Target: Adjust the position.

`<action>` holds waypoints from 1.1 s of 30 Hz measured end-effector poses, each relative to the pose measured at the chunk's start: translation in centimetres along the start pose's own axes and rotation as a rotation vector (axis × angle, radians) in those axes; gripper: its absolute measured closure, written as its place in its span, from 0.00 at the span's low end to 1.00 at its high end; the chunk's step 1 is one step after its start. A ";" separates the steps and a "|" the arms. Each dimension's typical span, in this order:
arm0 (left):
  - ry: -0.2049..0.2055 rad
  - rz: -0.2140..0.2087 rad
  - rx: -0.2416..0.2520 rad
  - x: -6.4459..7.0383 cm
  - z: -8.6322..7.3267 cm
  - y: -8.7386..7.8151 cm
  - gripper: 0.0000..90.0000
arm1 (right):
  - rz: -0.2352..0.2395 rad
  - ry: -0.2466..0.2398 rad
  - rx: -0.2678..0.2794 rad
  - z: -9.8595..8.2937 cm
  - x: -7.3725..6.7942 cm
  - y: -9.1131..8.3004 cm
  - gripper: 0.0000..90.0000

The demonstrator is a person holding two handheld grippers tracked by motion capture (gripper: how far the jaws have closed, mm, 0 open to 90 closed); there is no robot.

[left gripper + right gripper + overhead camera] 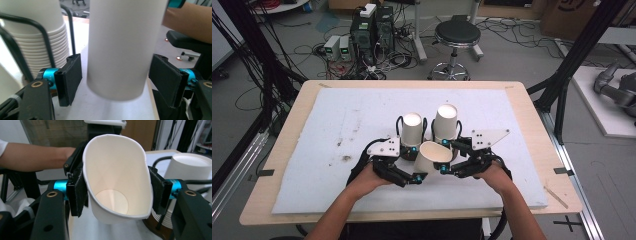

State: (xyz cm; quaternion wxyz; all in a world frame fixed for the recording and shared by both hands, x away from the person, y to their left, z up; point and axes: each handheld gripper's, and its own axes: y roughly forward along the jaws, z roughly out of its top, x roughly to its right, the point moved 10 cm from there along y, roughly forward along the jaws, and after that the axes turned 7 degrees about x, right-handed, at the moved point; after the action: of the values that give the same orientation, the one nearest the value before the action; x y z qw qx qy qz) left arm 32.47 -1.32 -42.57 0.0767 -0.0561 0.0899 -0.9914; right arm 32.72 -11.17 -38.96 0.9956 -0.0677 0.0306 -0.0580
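white paper cup (433,156) hangs tilted between both grippers in the high view, just in front of two cup stacks (412,128) on the foam mat (337,120). left gripper view: the left gripper (117,75) straddles the cup's base, jaws spread and apart from it. right gripper view: the right gripper (117,188) pinches the cup (its rim squashed oval).

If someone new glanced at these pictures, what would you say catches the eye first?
First, the single white paper cup tilted at the middle of the table, squeezed oval between the jaws of the right gripper, while the left gripper straddles its lower end, jaws apart from it. Just behind stand two stacks of white paper cups in black wire holders, on the white foam board.
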 end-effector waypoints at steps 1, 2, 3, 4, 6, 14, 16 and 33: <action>0.002 -0.001 0.001 0.0 0.0 0.0 0.31 | -0.005 0.004 -0.010 -0.1 0.1 0.0 0.45; 0.005 -0.006 -0.002 0.0 -0.1 0.1 0.32 | -0.007 0.002 -0.020 -0.2 0.1 0.0 0.45; 0.006 -0.010 0.000 0.1 -0.1 0.2 0.34 | -0.005 0.003 -0.021 -0.2 0.0 0.1 0.45; 0.015 -0.018 -0.010 0.2 -0.2 0.3 0.35 | 0.003 0.007 -0.021 -0.1 -0.2 0.3 0.45; 0.030 -0.034 -0.009 0.5 -0.3 0.7 0.39 | 0.005 0.001 -0.028 -0.1 -0.3 0.6 0.45; 0.031 -0.055 0.055 0.7 0.5 0.6 0.41 | -0.008 0.055 0.059 0.6 -0.3 1.1 0.21; 0.036 -0.056 0.062 0.7 0.7 0.4 0.41 | -0.014 0.077 0.071 0.6 -0.2 1.2 0.21; 0.042 -0.062 0.097 1.1 1.2 0.8 0.40 | 0.035 0.042 0.139 1.0 -0.9 1.9 0.41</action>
State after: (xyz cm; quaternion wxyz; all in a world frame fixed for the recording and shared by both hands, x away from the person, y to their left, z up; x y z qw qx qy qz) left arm 31.65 -2.43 -41.43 0.0464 -0.0344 0.0418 -0.9975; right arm 32.10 -9.05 -38.23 0.9978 0.0032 0.0488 -0.0438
